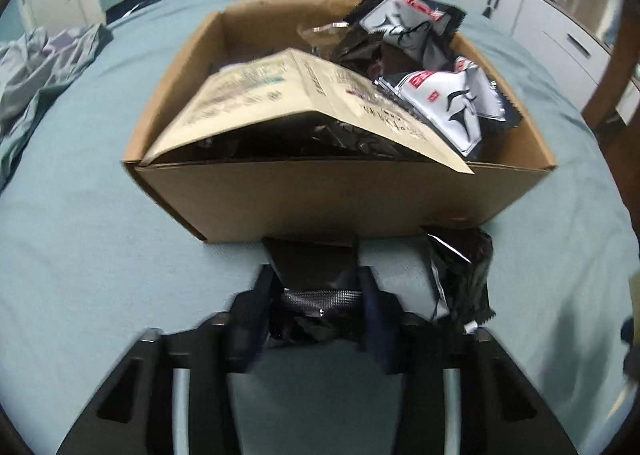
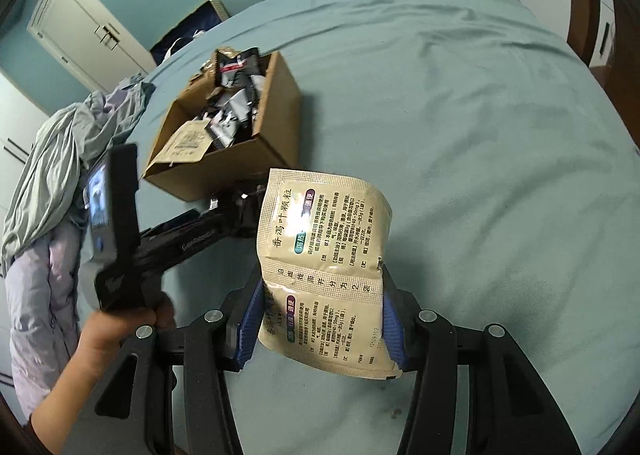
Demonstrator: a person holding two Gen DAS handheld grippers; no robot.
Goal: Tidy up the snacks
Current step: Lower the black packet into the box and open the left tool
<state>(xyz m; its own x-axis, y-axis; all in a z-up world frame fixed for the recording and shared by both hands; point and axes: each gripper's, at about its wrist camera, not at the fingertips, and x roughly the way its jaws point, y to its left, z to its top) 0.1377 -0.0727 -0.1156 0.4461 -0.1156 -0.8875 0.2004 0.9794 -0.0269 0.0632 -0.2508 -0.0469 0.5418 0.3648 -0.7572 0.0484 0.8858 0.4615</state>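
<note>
Box [image 1: 320, 195] on bed [image 1: 100, 235], packets [image 1: 440, 95] inside.

right gripper [image 2: 320, 319]: black frame | blue ribbed pads | silver screws

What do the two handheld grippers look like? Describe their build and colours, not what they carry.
Both are black plastic frames with silver bolt heads. The right gripper has ribbed blue pads on its fingers. The left gripper has dark navy pads and pale grey bars along its frame. Seen from the right wrist, the left one has a black pistol-style handle with a small lit screen.
</note>
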